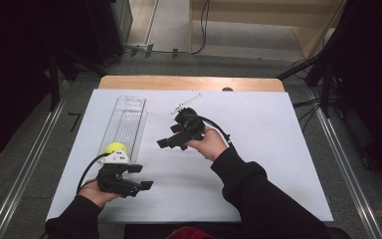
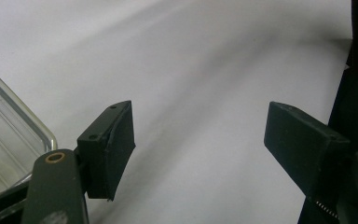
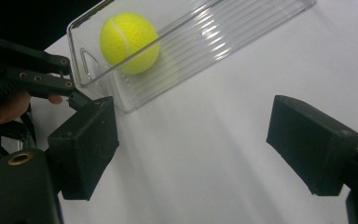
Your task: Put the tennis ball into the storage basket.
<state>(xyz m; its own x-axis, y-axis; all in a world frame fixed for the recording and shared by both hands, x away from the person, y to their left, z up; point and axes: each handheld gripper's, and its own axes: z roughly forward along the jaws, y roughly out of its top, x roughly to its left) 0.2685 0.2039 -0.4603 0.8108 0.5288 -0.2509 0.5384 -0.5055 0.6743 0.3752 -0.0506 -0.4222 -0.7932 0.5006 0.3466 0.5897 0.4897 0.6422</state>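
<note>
A yellow tennis ball [image 1: 115,148] [image 3: 129,42] lies inside the near end of a long clear plastic tray [image 1: 126,117] [image 3: 223,32], which rests on the left part of the white table [image 1: 268,149]. My left gripper [image 1: 142,177] [image 2: 200,149] is held low near the table's front left, just in front of the tray's near end, open with nothing between its jaws; a corner of the tray [image 2: 14,135] is at its left. My right gripper [image 1: 170,138] [image 3: 191,149] hovers mid-table, right of the tray, pointing toward the ball, open and holding nothing. It also sees the left gripper [image 3: 37,74].
A thin pale stick-like object [image 1: 186,103] lies on the table behind the right gripper. A small dark item [image 1: 227,89] sits at the far edge. Metal rails [image 1: 343,164] run along both sides on the floor. The right half of the table is bare white.
</note>
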